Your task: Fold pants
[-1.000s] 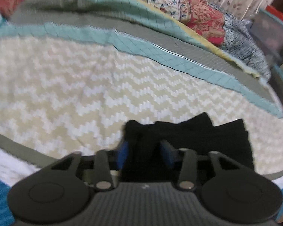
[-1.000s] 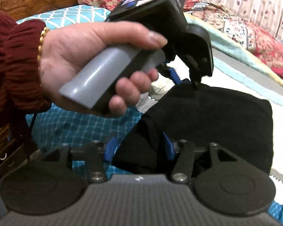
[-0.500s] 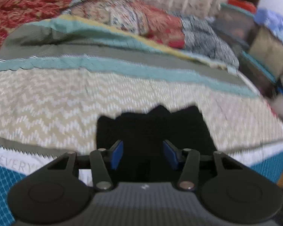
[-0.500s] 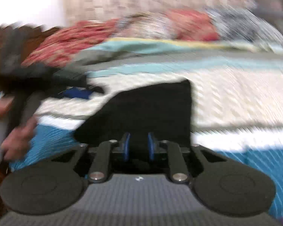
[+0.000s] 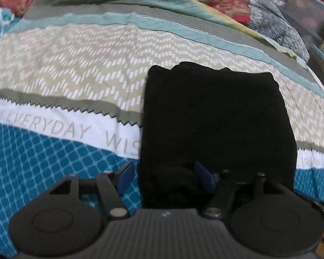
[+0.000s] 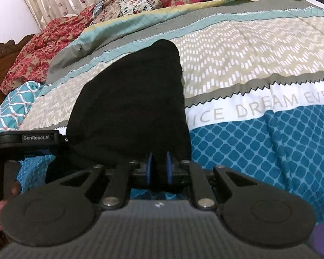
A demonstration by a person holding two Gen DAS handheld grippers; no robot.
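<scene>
The black pants [image 5: 216,116] lie folded into a compact block on the patterned bedspread [image 5: 80,64], across its beige zigzag band, white lettered stripe and blue lattice band. In the left wrist view they fill the frame from the centre toward 3 o'clock, their near left corner reaching down between the blue pads of the left gripper [image 5: 165,178]. Its fingers have just been opening and stand apart: the left pad [image 5: 125,178] is off the cloth over the blue lattice, and the right pad [image 5: 203,177] sits against the dark fabric, so nothing is pinched. In the right wrist view the pants [image 6: 131,99] run from the centre up toward 12 o'clock, and the right gripper [image 6: 158,169] has its fingers drawn close together, clamped on the near edge of the cloth. At 9 o'clock of that view the other black handheld tool [image 6: 30,139] shows, with fingertips of a hand [image 6: 2,207] at the left edge. Red floral bedding [image 6: 38,51] is heaped at 10 o'clock.
</scene>
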